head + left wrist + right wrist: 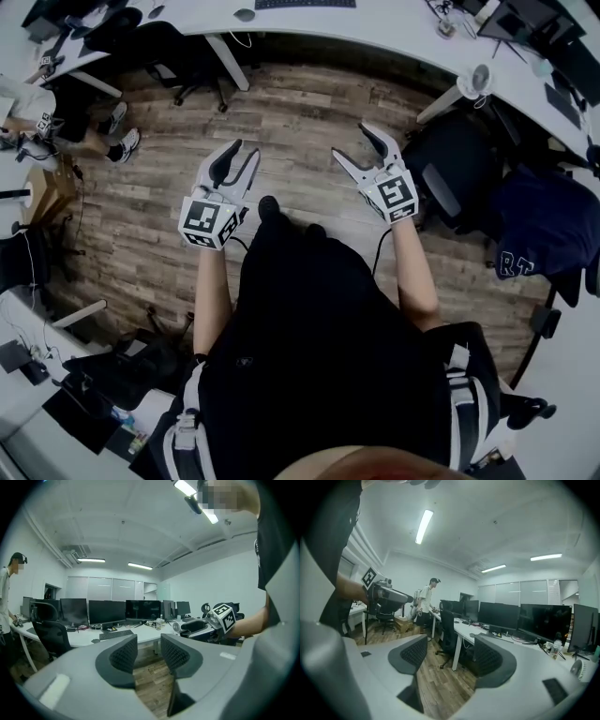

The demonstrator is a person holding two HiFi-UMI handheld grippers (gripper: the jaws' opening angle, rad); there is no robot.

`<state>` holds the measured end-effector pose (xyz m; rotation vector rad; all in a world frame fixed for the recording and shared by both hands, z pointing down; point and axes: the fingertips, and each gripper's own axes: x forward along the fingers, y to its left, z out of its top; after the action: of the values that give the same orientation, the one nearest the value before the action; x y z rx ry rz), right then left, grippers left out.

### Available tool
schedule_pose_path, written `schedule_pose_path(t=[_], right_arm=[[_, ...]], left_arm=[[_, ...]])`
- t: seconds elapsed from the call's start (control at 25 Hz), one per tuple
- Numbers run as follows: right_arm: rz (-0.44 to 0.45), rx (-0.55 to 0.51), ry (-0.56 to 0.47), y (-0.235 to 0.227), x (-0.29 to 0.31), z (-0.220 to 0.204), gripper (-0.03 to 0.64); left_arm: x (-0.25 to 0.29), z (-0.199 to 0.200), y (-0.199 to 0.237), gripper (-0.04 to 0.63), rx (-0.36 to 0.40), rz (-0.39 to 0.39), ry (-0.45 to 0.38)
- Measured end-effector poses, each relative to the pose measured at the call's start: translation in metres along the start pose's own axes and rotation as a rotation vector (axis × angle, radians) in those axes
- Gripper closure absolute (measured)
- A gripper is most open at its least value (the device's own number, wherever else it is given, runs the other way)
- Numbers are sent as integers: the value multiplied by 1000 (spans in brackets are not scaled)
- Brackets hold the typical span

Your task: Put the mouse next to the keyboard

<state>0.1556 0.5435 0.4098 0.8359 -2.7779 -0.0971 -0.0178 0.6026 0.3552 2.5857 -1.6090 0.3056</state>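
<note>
1. While both tools hang over the wooden floor (300,112), neither has anything in hand. The left gripper (245,150) has its jaws apart with only floorboards showing between them. The right gripper (352,142) is spread wider and is just as empty.
2. The mouse (244,14) seems to be the small grey oval on the white desk (375,28) ahead of the person, well apart from both grippers. It lies to the left of the keyboard (116,634) with a strip of bare desktop between them. At this range it is too small to make out buttons or a wheel, and I cannot tell whether a cord runs from it.
3. I judge it to be light and stiff: a hard plastic shell that will not give under the jaws. Its domed, smooth top is likely to be slippery, so a pinch placed high on the curve could squirt it out.
4. The best hold is probably across its width, low on the two flanks near the middle, where the sides run closest to parallel. The ribbed pads (123,657) should bite well there. Gripping front to back risks pressing a button and gives a longer, rounder span.
5. A gentle squeeze ought to be enough, since there is little weight to carry. If a cord is attached, it may drag or tug the mouse askew on the way. The keyboard also looks light enough to shift if bumped, so the mouse should be set down just beside it and not pushed against it.
</note>
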Motion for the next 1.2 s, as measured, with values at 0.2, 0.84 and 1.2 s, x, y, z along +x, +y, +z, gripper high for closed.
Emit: schedule_pose_path(t=[0.2, 0.84, 1.2], right_arm=[[-5, -1, 5, 1, 3, -1, 287], [-49, -7, 67, -1, 52, 1, 290], [-85, 5, 103, -14, 133, 12, 302]], left_arm=[[0, -8, 8, 388, -11, 37, 3], [12, -21, 75, 385, -68, 19, -28], [41, -27, 166, 390, -87, -9, -20]])
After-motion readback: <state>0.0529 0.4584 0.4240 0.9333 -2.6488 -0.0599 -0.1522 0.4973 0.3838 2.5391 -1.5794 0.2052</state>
